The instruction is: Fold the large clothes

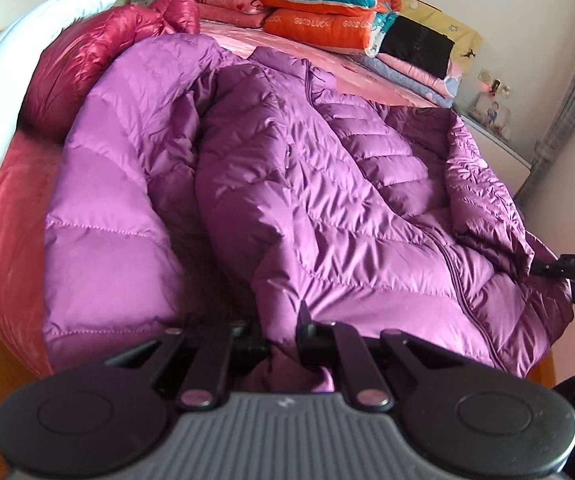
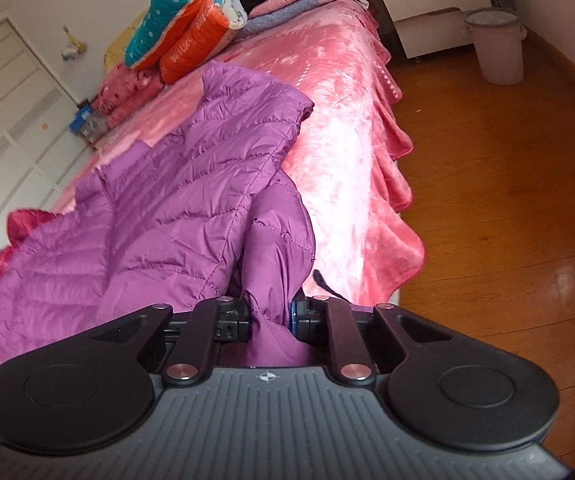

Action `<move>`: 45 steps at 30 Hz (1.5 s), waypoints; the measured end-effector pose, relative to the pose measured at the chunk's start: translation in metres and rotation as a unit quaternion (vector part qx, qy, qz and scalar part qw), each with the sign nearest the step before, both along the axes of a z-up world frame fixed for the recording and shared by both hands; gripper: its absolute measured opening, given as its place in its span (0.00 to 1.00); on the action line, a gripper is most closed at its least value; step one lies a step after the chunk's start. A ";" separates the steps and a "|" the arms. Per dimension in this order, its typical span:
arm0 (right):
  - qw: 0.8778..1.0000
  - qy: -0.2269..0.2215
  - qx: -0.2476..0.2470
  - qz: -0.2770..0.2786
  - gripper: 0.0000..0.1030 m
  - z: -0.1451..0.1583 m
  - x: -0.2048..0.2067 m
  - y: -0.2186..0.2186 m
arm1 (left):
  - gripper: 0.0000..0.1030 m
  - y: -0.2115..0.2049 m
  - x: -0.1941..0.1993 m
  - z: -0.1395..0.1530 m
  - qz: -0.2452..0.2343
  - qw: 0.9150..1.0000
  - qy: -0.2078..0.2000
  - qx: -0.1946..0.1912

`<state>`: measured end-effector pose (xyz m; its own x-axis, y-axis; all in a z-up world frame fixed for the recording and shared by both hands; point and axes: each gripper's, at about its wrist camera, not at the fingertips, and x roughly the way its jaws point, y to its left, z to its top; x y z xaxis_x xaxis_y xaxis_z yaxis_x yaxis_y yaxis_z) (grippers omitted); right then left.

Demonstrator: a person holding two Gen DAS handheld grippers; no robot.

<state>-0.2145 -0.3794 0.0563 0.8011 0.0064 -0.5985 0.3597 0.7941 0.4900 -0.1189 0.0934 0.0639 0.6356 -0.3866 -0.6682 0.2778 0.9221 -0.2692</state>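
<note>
Purple fabric is pinched tight in the left gripper (image 1: 283, 338), and the right gripper (image 2: 271, 318) is clamped on more of it. Piled at the far end are folded quilts (image 1: 327, 4); a red jacket (image 1: 87, 56) is crammed in at far left. Spread puffy and wrinkled over the pink bed (image 2: 339, 120) is the purple down jacket (image 1: 287, 184), with wood floor (image 2: 507, 184) seen at right.

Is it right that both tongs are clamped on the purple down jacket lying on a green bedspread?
Not quite: the bedspread is pink, not green, as the right wrist view shows. The rest holds: the left tongs and the right tongs are each clamped on a bunch of the purple down jacket.
</note>
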 end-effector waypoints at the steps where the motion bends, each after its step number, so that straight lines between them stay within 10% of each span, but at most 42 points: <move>1: 1.000 0.010 -0.009 0.001 0.19 -0.001 0.001 0.003 | 0.08 0.003 0.003 0.001 0.000 1.000 0.000 -0.004; 6: 0.999 0.036 -0.022 0.000 0.37 -0.006 0.007 0.003 | 0.13 0.021 -0.001 0.015 0.002 1.000 -0.007 -0.029; 8: 0.999 0.037 -0.015 -0.009 0.61 -0.007 0.007 -0.002 | 0.13 0.029 -0.010 0.023 0.004 0.999 -0.018 -0.032; 19: 0.998 -0.017 0.013 -0.057 0.89 0.002 -0.023 -0.003 | 0.35 0.088 -0.028 0.037 0.074 0.997 -0.028 -0.018; 35: 0.994 -0.094 -0.049 -0.007 1.00 0.025 -0.035 0.035 | 0.38 0.087 0.005 -0.001 0.110 0.994 -0.001 -0.007; 40: 0.994 -0.084 -0.073 0.013 1.00 0.023 -0.026 0.044 | 0.59 0.108 -0.002 0.010 0.134 0.990 -0.022 -0.020; 45: 0.995 -0.082 -0.059 0.010 1.00 0.020 -0.022 0.038 | 0.59 0.110 0.011 -0.005 0.118 0.992 0.018 -0.048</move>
